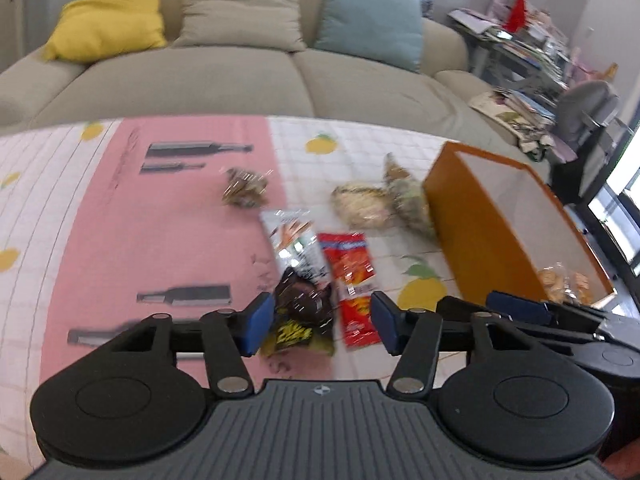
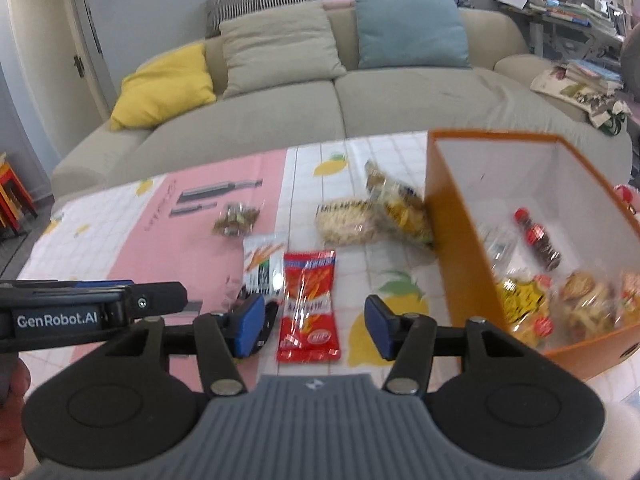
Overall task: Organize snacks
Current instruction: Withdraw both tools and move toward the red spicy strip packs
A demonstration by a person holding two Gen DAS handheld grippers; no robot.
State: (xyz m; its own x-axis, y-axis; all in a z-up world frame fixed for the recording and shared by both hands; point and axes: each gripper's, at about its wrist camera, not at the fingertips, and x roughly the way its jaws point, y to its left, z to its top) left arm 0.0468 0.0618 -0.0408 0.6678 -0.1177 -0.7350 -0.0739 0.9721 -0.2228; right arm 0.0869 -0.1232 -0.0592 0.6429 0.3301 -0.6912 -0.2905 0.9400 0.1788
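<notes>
table point(image 2: 120, 240): six snack bags | one red bag point(image 2: 309, 308) by both grippers | one orange box point(image 2: 460, 248), snacks inside | left gripper point(image 1: 322, 326) open, empty | right gripper point(image 2: 314, 326) open, empty

Ahead of left gripper point(image 1: 322, 322) jaws: dark packet point(image 1: 303, 312) and red packet point(image 1: 352, 280) crowd the gap. Right gripper point(image 2: 314, 326) has only the red packet ahead. Orange box point(image 2: 460, 248) wall blocks its right; top open. Pink mat point(image 1: 160, 232) left of both, bare.
</notes>
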